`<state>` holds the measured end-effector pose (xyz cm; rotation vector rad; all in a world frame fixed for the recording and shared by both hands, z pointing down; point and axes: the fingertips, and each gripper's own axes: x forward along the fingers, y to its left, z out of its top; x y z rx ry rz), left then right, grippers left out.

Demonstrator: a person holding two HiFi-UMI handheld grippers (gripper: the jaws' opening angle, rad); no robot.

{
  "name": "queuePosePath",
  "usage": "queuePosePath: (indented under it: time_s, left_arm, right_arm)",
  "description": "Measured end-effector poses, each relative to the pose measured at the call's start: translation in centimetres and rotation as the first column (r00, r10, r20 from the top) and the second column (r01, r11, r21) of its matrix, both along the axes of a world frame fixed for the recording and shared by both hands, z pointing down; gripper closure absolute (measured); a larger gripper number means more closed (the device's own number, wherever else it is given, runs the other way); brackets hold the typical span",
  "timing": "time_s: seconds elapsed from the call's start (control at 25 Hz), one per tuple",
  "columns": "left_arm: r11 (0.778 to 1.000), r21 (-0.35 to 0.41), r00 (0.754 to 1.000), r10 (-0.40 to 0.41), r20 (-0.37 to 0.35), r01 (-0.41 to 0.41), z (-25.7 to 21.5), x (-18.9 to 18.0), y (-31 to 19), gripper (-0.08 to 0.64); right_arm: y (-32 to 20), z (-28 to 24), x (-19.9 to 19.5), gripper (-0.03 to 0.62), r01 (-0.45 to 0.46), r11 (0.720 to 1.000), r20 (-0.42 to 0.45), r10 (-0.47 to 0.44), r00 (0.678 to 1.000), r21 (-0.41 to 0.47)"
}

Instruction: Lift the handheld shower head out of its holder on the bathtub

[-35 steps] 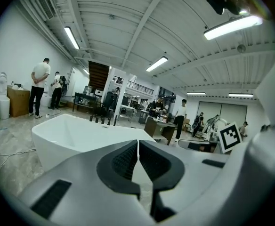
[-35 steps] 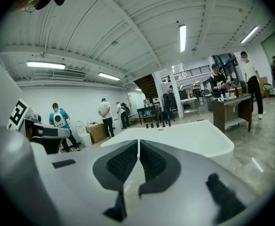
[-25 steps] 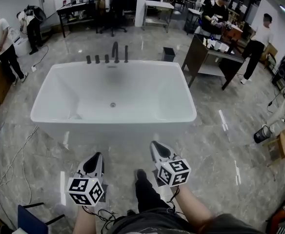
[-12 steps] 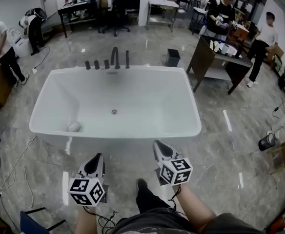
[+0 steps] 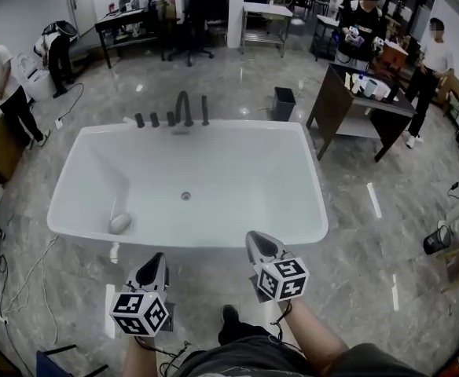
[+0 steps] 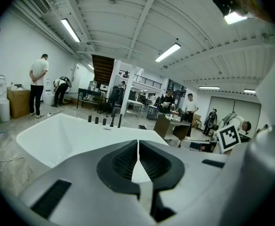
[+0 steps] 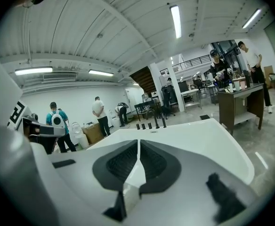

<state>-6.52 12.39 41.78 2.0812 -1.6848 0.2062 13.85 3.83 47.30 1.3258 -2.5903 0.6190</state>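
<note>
shower head (image 5: 205, 109) upright on bathtub (image 5: 237, 123) far rim; long axis vertical

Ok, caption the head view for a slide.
Left gripper and right gripper, jaws shut and empty, face a white bathtub with black taps on its far rim.

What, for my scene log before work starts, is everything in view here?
bathtub: one, white, middle of the floor
tap fittings: five, black, on the tub's far rim
rounded object: one, pale grey, inside the tub, near-left corner
bin: one, dark, on the floor behind the tub
desk: one, dark, right of the tub
bystanders: at least four, at the room's edges
left gripper: white, shut, empty, short of the tub
right gripper: white, shut, empty, short of the tub
</note>
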Motion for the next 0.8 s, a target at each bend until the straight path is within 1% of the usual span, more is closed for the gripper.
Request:
queuePosePath:
  time_s: [0.24, 0.36, 0.56, 0.8]
  left_arm:
    - [0.999, 0.016, 0.999, -0.038, 0.005, 0.038, -0.4, 0.1, -4.3, 0.538]
    - [0.999, 0.03, 0.999, -0.035, 0.003, 0.035, -0.7, 0.8, -6.0, 0.538]
    - [0.999, 0.036, 1.0, -0.013, 0.02, 0.013, -1.2, 1.6, -7.2, 0.538]
    - [1.0, 0.024, 1.0, -0.012, 0.005, 0.012, -1.0, 0.8, -8.5, 0.538]
  right_arm:
    - [-4.7, -0.1, 0.9, 0.563, 0.017, 0.999, -0.018, -0.016, 1.0, 0.027]
    - [-6.4, -0.4, 1.7, 0.563, 0.014, 0.999, -0.021, -0.013, 1.0, 0.046]
    - [-7.5, -0.5, 2.2, 0.563, -0.002, 0.999, -0.002, 0.003, 1.0, 0.041]
    - [-7.8, 0.2, 1.9, 0.563, -0.004, 1.0, -0.007, 0.004, 1.0, 0.017]
